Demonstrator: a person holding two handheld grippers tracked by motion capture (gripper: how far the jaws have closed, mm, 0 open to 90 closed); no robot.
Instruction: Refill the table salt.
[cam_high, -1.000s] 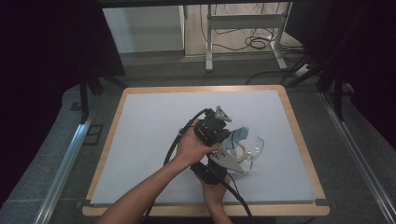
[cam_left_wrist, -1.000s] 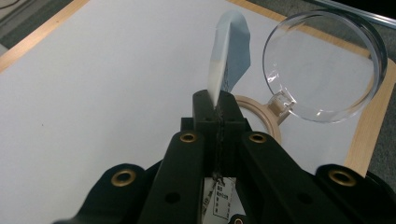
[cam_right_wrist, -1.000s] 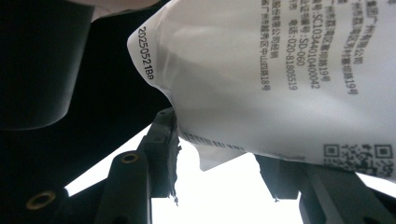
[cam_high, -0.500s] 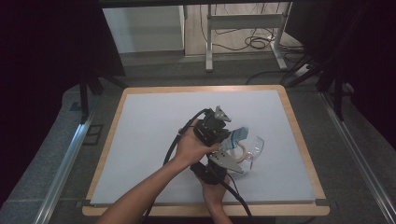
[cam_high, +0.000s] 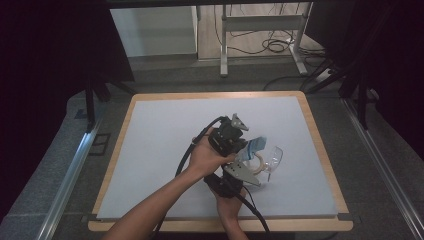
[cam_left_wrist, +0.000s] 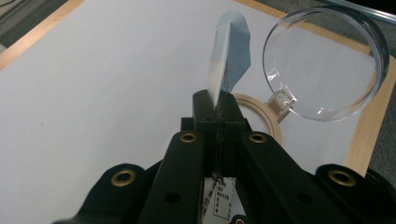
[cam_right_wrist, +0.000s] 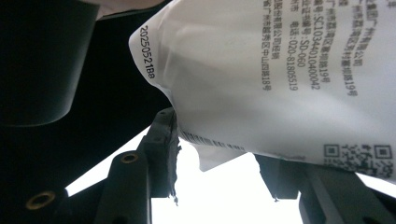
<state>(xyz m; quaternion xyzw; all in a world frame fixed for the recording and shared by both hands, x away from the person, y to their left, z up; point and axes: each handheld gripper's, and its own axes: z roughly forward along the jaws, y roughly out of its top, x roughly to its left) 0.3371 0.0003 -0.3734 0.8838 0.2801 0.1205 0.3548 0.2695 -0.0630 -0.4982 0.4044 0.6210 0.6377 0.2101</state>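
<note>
Right now the left claw (cam_left_wrist: 218, 114) pinches a thin packet (cam_left_wrist: 229, 56) at frame centre; the right claw (cam_right_wrist: 217, 154) stands spread around its printed end. Light, floppy, crinkly: grip an edge firmly.

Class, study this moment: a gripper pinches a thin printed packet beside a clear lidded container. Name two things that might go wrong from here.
1. The left gripper pinches only a narrow edge of the packet, so it may slip or tear.
2. The clear lid stands open right beside the packet; a sideways move might knock it.
</note>
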